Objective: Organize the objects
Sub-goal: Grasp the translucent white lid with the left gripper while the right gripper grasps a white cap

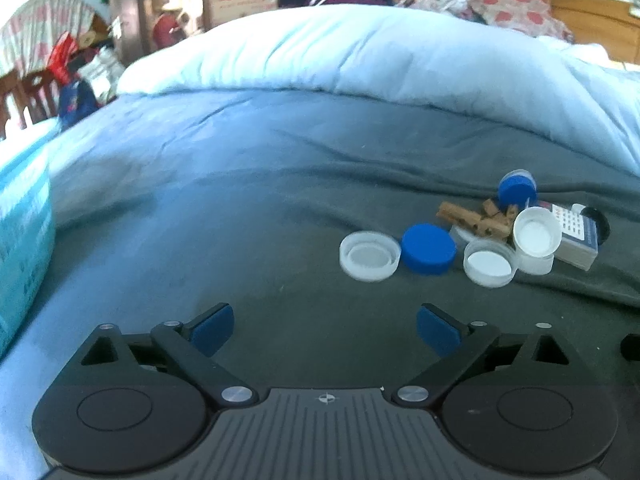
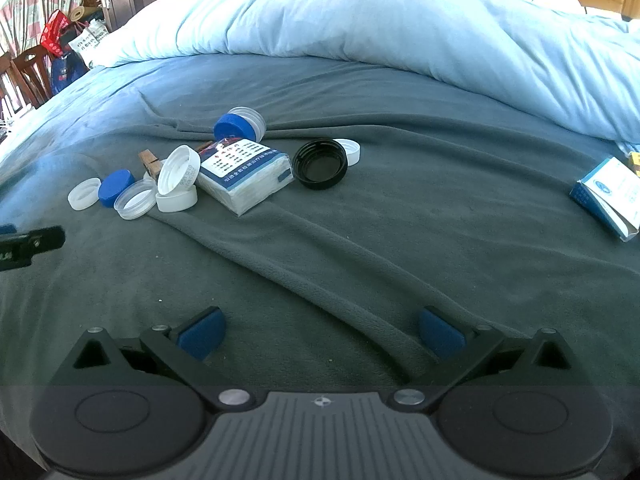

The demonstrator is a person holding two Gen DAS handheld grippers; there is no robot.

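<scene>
A cluster of objects lies on the grey blanket: several white and clear lids, a blue cap, wooden clothespins, a tissue pack, a black lid and a blue-capped jar on its side. My left gripper is open and empty, short of the lids and to their left. My right gripper is open and empty, well short of the cluster. The left gripper's finger shows at the right wrist view's left edge.
A light blue duvet is bunched across the far side of the bed. A blue-and-white box lies at the right. A turquoise container stands at the left. Chairs and clutter lie beyond the bed.
</scene>
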